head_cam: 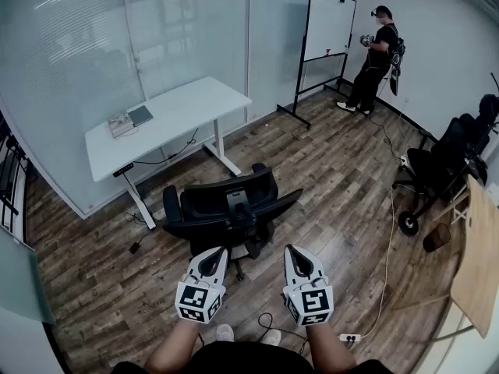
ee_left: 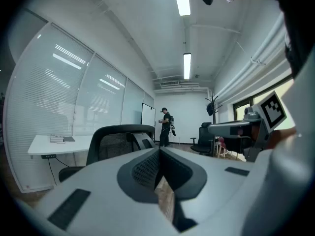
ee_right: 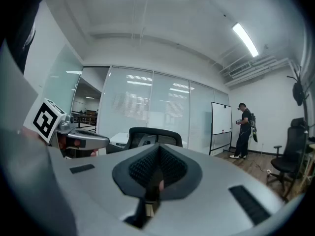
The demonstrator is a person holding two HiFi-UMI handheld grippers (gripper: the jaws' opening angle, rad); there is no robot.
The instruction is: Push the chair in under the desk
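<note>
A black office chair [head_cam: 230,209] stands on the wood floor, pulled away from the white desk [head_cam: 168,119], its backrest turned toward me. Its backrest rises just past the jaws in the left gripper view [ee_left: 118,141] and in the right gripper view [ee_right: 155,136]. My left gripper [head_cam: 215,254] and right gripper [head_cam: 293,252] are held side by side just short of the backrest, apart from it. Both are shut with nothing between the jaws. The desk also shows at the left of the left gripper view [ee_left: 49,144].
A notebook and a small box [head_cam: 129,119] lie on the desk. A person [head_cam: 376,61] stands by a whiteboard [head_cam: 329,26] at the far right. More black chairs [head_cam: 448,162] and a wooden table [head_cam: 477,255] are at the right. Cables and a power strip [head_cam: 351,337] lie on the floor.
</note>
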